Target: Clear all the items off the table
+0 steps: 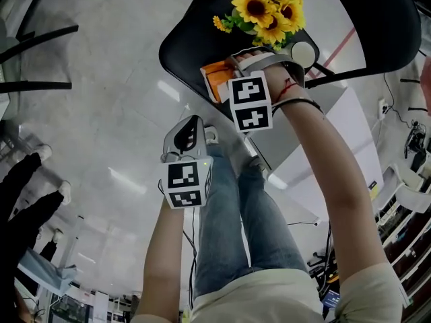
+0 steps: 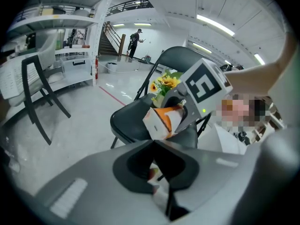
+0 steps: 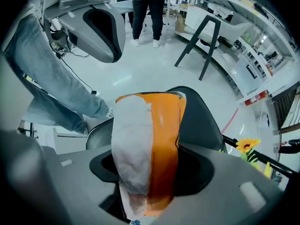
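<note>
A person clearing items brings an orange-and-white packet (image 3: 154,139) over the seat of a black folding chair (image 1: 195,52), which already holds a bunch of artificial sunflowers (image 1: 266,9). The right hand-held gripper (image 3: 147,172) is clamped on the packet's lower end, its jaws standing partly apart around the packet's thickness. The packet's long axis runs straight out along those jaws, and its free end points down at the seat.

In the head view the packet lies on the near left part of the seat's outline, with the flowers beyond it on the far side. The seat sits directly past the packet's free end, so the coming move appears to turn on lowering it along that same line and letting go short of the flowers.

The left hand-held gripper (image 2: 153,146) is clenched and hangs nearer the person, to the left of the chair and over the polished floor (image 1: 101,133). A pale scrap shows at the seam of its jaws, too small to identify. The right hand is plainly the nearer of the two to the chair, and the left looks on from the side.
</note>
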`<state>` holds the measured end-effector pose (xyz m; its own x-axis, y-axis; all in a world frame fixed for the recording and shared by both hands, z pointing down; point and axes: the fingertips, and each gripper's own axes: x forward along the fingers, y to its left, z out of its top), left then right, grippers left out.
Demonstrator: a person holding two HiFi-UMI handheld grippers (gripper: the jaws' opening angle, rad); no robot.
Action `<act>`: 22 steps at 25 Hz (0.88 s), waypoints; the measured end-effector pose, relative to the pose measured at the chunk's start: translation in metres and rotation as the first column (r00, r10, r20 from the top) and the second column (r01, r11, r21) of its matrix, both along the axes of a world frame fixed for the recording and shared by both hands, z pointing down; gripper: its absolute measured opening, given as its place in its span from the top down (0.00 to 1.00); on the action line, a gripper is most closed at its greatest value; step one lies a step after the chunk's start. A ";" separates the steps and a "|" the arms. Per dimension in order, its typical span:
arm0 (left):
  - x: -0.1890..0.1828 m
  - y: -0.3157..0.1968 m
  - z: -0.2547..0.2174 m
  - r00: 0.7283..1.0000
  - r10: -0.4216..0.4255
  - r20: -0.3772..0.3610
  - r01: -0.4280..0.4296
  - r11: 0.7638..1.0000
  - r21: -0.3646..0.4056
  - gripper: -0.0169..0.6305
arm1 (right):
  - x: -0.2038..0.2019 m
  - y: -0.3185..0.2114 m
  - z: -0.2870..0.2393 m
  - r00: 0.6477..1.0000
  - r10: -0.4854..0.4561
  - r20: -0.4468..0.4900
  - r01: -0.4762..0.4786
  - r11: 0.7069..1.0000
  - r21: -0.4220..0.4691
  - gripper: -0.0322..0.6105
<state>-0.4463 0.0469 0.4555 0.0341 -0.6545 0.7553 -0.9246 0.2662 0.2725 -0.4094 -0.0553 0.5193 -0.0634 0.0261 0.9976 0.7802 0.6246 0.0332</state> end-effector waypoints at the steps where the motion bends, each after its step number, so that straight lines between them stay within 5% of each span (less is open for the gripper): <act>1: -0.001 -0.001 0.000 1.000 -0.001 -0.001 0.001 1.000 0.000 0.96 | -0.004 -0.002 0.002 1.000 -0.011 -0.001 0.011 1.000 0.005 0.50; 22: -0.041 0.018 0.005 0.995 -0.101 0.013 0.101 0.995 -0.014 0.96 | -0.057 -0.024 0.026 0.990 -0.133 -0.042 0.136 0.989 0.057 0.47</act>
<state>-0.4868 0.0645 0.4605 -0.0411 -0.6433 0.7645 -0.8961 0.3622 0.2566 -0.4663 -0.0793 0.5451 -0.0249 -0.0274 0.9993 0.8585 0.5116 0.0354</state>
